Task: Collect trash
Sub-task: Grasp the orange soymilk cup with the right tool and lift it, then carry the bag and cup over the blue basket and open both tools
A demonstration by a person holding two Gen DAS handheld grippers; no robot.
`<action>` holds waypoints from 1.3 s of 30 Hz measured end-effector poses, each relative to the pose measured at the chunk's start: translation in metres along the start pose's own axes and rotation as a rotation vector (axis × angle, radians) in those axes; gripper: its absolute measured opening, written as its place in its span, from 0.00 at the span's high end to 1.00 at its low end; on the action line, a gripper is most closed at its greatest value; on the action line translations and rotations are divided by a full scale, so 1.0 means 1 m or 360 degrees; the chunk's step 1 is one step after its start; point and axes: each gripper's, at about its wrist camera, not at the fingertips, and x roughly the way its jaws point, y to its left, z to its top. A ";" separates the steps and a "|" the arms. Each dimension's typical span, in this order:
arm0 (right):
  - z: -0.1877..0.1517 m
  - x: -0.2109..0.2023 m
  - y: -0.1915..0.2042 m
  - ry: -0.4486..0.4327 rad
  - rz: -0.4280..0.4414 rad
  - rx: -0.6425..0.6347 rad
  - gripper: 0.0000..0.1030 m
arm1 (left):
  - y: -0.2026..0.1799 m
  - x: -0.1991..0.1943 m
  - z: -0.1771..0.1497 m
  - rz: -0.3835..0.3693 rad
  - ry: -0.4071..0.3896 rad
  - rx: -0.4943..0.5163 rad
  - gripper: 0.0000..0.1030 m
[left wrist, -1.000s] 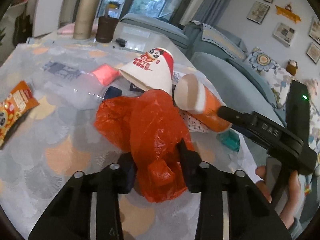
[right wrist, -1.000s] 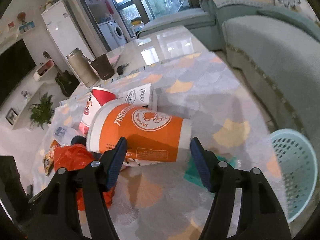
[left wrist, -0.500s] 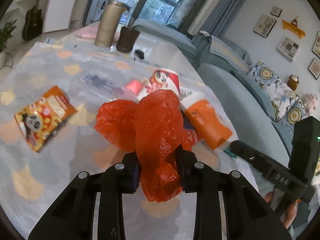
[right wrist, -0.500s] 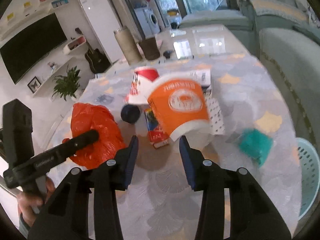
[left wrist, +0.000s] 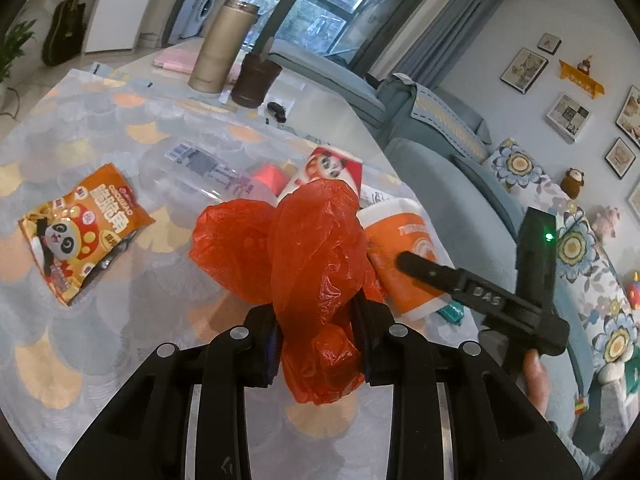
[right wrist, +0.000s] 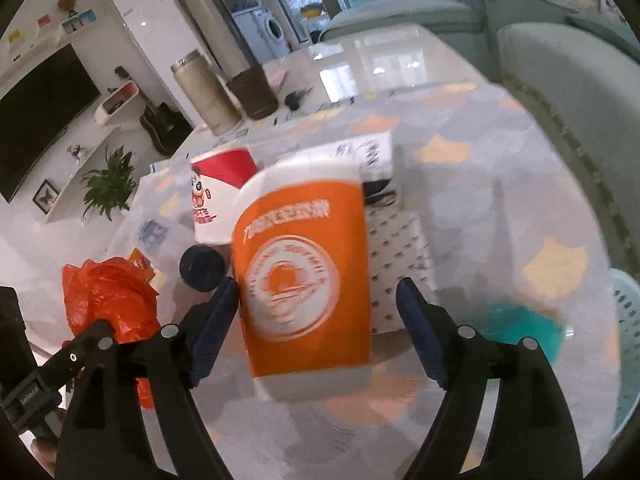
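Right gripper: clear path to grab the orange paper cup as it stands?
Probably yes. The right gripper is open with the orange paper cup already between its fingers; one finger sits against the cup and nothing blocks closing.

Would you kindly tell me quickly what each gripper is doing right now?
Left gripper: shut on the red bag.
Right gripper: open, its fingers on either side of the orange cup, with a gap on one side.
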 end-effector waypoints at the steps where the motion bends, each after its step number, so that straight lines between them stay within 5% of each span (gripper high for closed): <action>1: -0.001 0.003 0.002 0.0007 -0.0002 -0.0011 0.28 | 0.000 0.001 0.000 -0.0004 0.0002 -0.0002 0.73; 4: -0.004 0.002 0.008 0.0006 -0.0011 -0.0036 0.50 | 0.000 0.003 -0.001 -0.0009 0.0010 -0.0002 0.73; 9: -0.004 -0.024 0.014 -0.0078 -0.0066 -0.0055 0.51 | -0.012 0.001 -0.003 -0.0054 -0.0020 0.0051 0.73; 17: 0.003 -0.115 0.002 -0.0301 -0.0161 -0.0083 0.51 | -0.058 -0.017 0.004 -0.0284 -0.0131 0.0117 0.73; 29: -0.042 -0.221 -0.119 -0.0525 -0.0592 0.0158 0.51 | -0.181 0.030 -0.007 -0.0519 -0.0049 0.0427 0.73; 39: -0.077 -0.203 -0.200 -0.0425 -0.0754 0.0389 0.51 | -0.250 0.110 -0.036 -0.0604 0.0144 0.0604 0.73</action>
